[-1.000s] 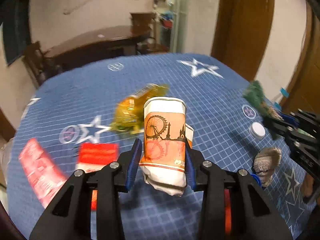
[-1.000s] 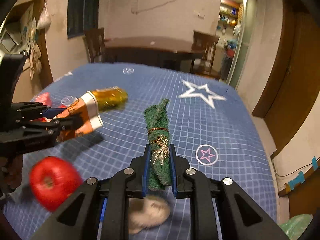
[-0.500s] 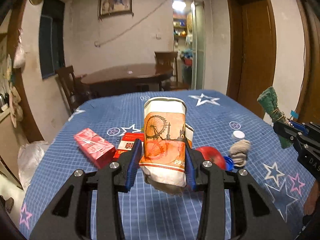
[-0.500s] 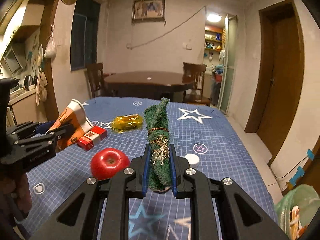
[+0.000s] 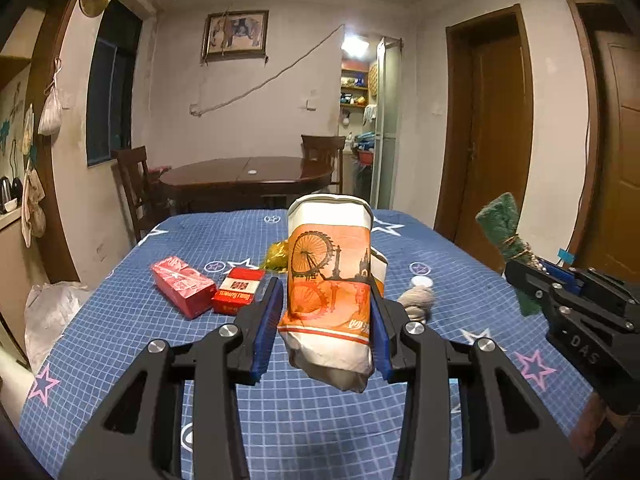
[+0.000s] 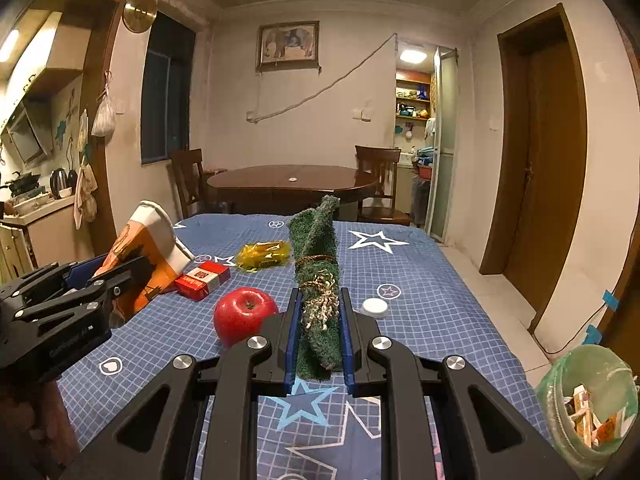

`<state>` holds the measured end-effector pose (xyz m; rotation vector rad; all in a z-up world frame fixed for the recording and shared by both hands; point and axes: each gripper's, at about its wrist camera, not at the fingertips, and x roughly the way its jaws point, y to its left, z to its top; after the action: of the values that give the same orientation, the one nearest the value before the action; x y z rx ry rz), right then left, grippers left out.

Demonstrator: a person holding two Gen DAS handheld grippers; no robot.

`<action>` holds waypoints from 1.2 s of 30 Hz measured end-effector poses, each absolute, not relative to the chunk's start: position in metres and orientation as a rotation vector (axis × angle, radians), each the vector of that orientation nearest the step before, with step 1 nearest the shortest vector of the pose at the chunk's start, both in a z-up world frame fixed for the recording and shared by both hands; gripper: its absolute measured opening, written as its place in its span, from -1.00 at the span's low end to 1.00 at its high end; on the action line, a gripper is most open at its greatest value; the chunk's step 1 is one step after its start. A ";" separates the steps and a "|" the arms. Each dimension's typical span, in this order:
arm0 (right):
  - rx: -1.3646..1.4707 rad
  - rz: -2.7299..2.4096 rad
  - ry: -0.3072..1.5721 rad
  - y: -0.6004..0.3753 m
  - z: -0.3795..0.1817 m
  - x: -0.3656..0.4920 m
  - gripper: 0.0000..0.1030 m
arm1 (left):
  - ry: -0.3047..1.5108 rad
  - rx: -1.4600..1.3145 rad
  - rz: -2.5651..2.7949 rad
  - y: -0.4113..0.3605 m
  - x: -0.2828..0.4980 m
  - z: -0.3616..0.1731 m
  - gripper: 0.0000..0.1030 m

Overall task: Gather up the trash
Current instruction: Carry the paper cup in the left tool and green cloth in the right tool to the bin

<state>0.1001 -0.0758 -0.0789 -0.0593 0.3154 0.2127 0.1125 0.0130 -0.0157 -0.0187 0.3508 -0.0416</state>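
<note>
My left gripper (image 5: 324,308) is shut on a crushed orange-and-white paper cup (image 5: 328,276), held upright above the blue star-print tablecloth (image 5: 160,344). My right gripper (image 6: 320,320) is shut on a rolled green cloth bundle (image 6: 316,264) tied with gold string. In the right wrist view the left gripper (image 6: 92,276) and its paper cup (image 6: 148,240) show at the left edge. In the left wrist view the green cloth bundle (image 5: 504,236) sticks up at the right edge. A bin lined with a green bag (image 6: 588,396), holding scraps, stands on the floor at the lower right.
On the tablecloth (image 6: 420,280) lie a red apple (image 6: 244,314), a red cigarette pack (image 6: 202,280), a yellow wrapper (image 6: 264,254), a white cap (image 6: 375,306), a red box (image 5: 182,286) and a ball of beige string (image 5: 416,300). A white bag (image 5: 48,316) sits on the floor left.
Both grippers have pulled back from the table and tilted up, each keeping its hold. The room, the doors and the green bin have come into view.
</note>
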 end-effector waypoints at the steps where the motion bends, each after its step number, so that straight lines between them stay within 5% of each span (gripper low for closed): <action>1: -0.058 0.211 0.314 -0.078 -0.078 0.098 -0.65 | 0.345 -0.015 -0.043 0.010 0.113 -0.016 -0.26; 16: -0.034 0.093 0.297 -0.158 -0.063 0.057 -0.65 | 0.344 -0.005 -0.145 -0.053 0.128 -0.015 -0.26; 36: 0.039 -0.187 0.372 -0.382 -0.073 0.030 -0.65 | 0.384 0.057 -0.436 -0.219 0.158 -0.019 -0.26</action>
<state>0.0300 -0.3822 -0.0734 0.0393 0.3720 -0.1873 0.1581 -0.2191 -0.0194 0.0572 0.3844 -0.4362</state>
